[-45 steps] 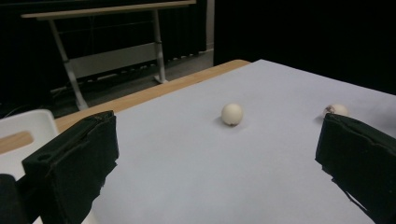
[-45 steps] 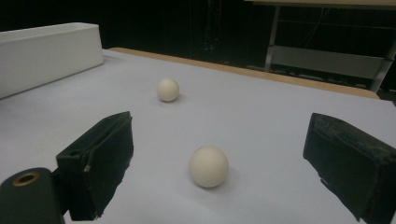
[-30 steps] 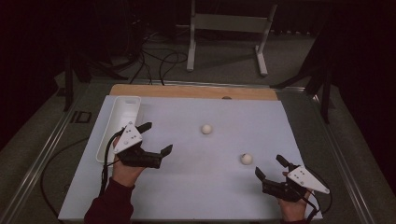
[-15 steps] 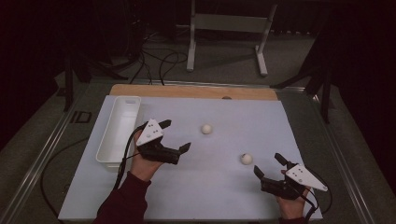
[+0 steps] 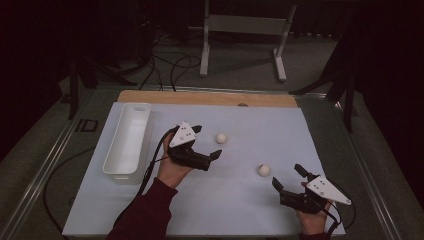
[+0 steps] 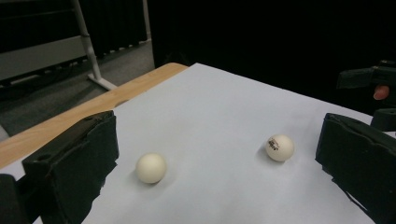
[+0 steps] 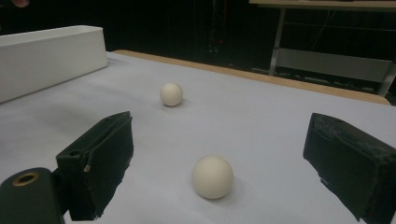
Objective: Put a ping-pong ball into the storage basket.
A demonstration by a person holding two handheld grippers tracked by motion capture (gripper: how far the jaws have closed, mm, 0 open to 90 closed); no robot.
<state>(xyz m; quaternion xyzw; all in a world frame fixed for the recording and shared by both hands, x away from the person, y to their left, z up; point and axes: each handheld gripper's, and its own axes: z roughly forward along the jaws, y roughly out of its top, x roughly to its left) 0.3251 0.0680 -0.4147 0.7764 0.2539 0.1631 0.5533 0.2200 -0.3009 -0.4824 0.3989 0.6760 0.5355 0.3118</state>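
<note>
Left tool (image 5: 205, 142): jaws spread, empty, near ball (image 5: 221, 138) just ahead toward the counter's (image 5: 260, 125) far edge. Right tool (image 5: 289, 177): jaws spread, empty, second ball (image 5: 263, 170) close ahead, squarely between the jaw lines. White tray (image 5: 127, 140) beyond, at counter's left.

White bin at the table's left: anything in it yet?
Empty. The white bin shows a bare floor in the high view; both balls lie on the table.

Left gripper (image 6: 215, 163) jaws spread wide, nothing between them but paper; plain white ball (image 6: 151, 167) at seven o'clock; printed ball (image 6: 279, 147) at four o'clock; right gripper (image 6: 373, 79) at two o'clock.
</note>
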